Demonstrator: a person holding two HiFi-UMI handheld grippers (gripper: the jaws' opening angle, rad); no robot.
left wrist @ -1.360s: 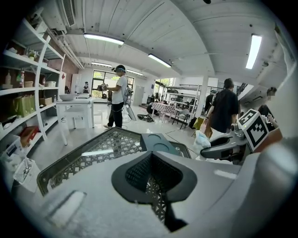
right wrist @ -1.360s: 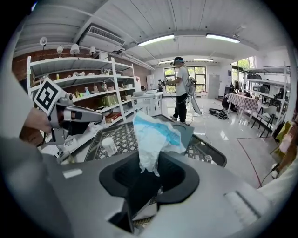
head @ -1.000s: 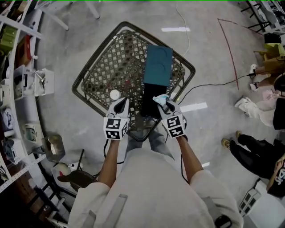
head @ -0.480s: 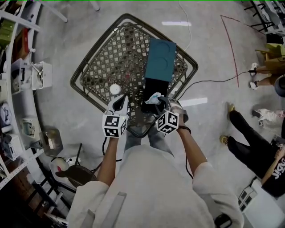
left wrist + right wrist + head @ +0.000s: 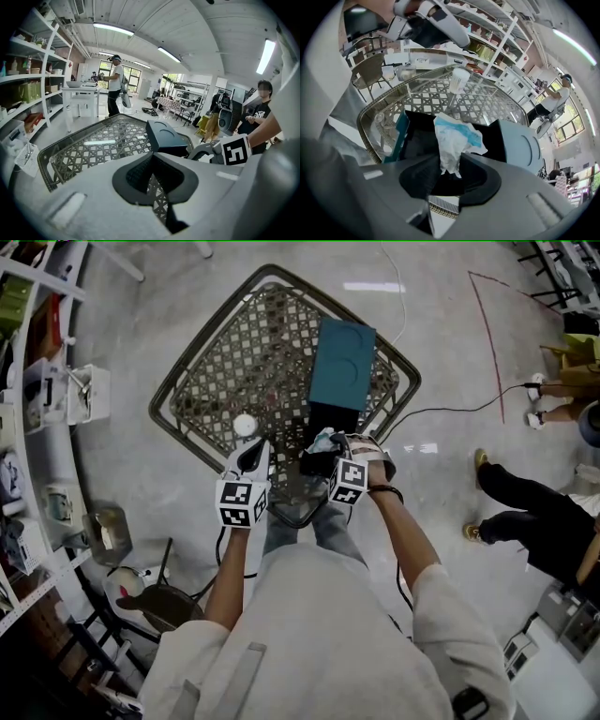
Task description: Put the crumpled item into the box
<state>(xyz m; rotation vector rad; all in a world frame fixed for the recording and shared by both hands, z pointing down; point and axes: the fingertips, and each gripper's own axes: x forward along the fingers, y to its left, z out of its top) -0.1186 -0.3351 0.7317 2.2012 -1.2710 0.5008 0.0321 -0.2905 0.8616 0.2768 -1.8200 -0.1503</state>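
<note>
Right gripper (image 5: 450,172) pinches crumpled white-and-blue paper wad (image 5: 455,133) | now lowered over open teal box (image 5: 417,138) | release likely next | left gripper (image 5: 151,161) closed, empty

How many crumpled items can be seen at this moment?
1: a crumpled white-and-blue paper wad, pinched in the right claw above the open teal-sided box. More could lie hidden inside the box.

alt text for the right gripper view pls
The right gripper pinches a crumpled white-and-blue item over an open dark box with teal walls, its lid folded open. The box stands on a lattice table, with a white cup behind it.
</note>
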